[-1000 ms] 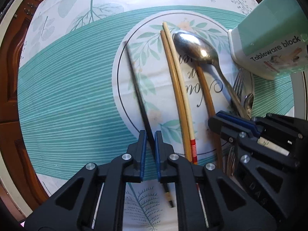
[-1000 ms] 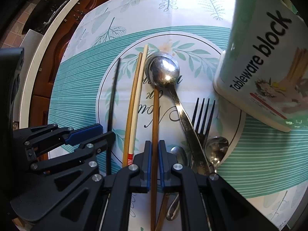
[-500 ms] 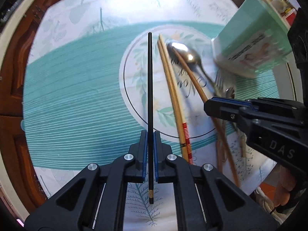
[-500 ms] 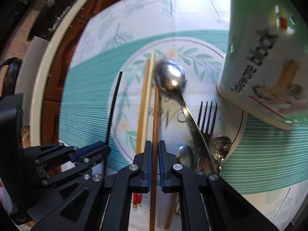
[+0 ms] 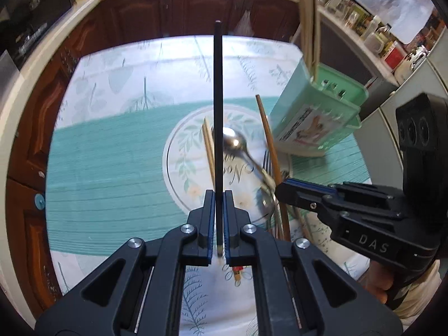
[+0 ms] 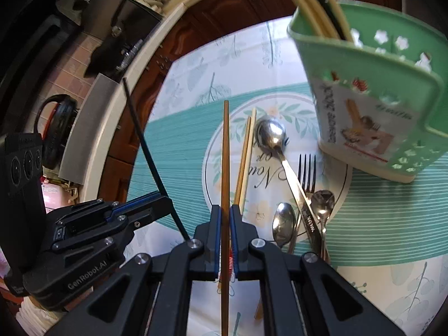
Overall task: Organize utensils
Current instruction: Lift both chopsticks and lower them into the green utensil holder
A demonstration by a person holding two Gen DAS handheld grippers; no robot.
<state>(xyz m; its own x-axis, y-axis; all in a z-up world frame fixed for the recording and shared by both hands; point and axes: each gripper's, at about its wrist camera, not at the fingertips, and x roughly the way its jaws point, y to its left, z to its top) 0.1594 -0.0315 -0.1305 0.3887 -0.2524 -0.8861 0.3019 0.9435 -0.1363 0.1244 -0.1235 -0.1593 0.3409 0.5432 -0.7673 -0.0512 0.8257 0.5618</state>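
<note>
My left gripper is shut on a black chopstick and holds it lifted, pointing away above the table. My right gripper is shut on a brown wooden chopstick, also lifted. A green tableware holder stands at the right with pale chopsticks in it; it also shows in the left wrist view. On the tablecloth lie two pale chopsticks, a large spoon, a fork and two small spoons.
The round table has a white and teal cloth with a printed circle. Dark wooden cabinets and a counter with jars stand behind. A person's hand holds the right gripper.
Both grippers have risen and tilted back with their chopsticks, off the cloth. The holder's open top and the kitchen behind have come into view.
</note>
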